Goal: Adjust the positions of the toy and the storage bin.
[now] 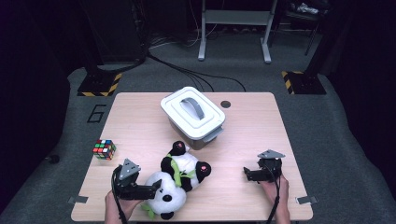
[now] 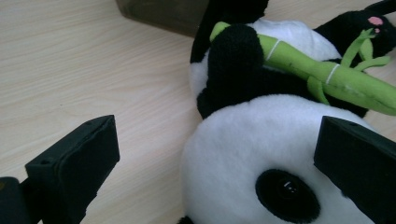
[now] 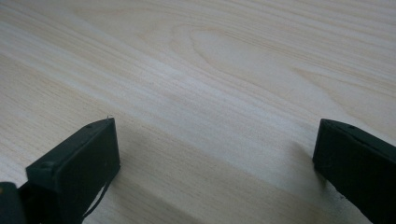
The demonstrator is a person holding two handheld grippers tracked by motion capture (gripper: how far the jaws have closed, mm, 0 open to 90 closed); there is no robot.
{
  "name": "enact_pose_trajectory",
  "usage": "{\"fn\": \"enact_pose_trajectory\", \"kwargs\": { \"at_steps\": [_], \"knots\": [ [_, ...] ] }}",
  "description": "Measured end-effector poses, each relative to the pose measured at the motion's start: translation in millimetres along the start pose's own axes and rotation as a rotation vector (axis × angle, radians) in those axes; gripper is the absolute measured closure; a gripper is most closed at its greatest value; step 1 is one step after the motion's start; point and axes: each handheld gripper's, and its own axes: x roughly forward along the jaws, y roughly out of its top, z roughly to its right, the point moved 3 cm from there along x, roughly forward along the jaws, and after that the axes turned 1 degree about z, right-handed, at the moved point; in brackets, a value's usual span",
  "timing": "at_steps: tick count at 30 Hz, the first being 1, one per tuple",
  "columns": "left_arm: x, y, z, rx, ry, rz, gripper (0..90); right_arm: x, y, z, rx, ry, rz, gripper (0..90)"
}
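The plush panda lies on its back on the wooden table, just in front of the white lidded storage box, its head toward the person's edge and its feet toward the box. A green plush bamboo stalk lies across its chest.

The left gripper sits at the panda's head, on the side away from the box. In the left gripper view its jaws stand wide apart, and the white head with one black eye patch fills the gap between them, nearer the jaw at the right of that view. Whether either jaw touches the plush cannot be told; nothing is pinched.

The right gripper lies well apart from the panda, on the side opposite the left gripper. In the right gripper view its jaws are spread wide over bare wood and hold nothing.

A Rubik's cube stands well apart from the panda, beyond the left gripper, near the table's edge.
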Motion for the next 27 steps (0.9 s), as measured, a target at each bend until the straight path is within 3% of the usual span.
{"fn": "enact_pose_trajectory", "kwargs": {
  "at_steps": [8, 13, 18, 21, 27],
  "knots": [
    [-4.1, 1.4, 6.1, 0.006, -0.015, 0.008, 0.1, 0.1, 0.0, 0.0, 0.000, 0.000, 0.001, 0.0],
    [-1.0, -0.9, 21.6, 0.052, -0.045, -0.010, 5.1, 0.2, 0.0, 0.0, 0.001, -0.001, 0.002, 0.0],
    [6.6, -7.1, 27.2, 0.069, -0.089, -0.033, 20.1, -0.1, 0.0, 0.0, -0.001, 0.000, -0.002, 0.0],
    [7.7, -10.0, 27.4, 0.082, -0.085, -0.035, 32.3, -0.1, 0.0, 0.0, 0.000, 0.000, -0.002, 0.0],
    [5.6, -15.8, 19.8, 0.103, -0.110, -0.031, 53.3, 0.1, 0.1, 0.0, 0.002, -0.002, -0.001, 0.0]
  ]
}}
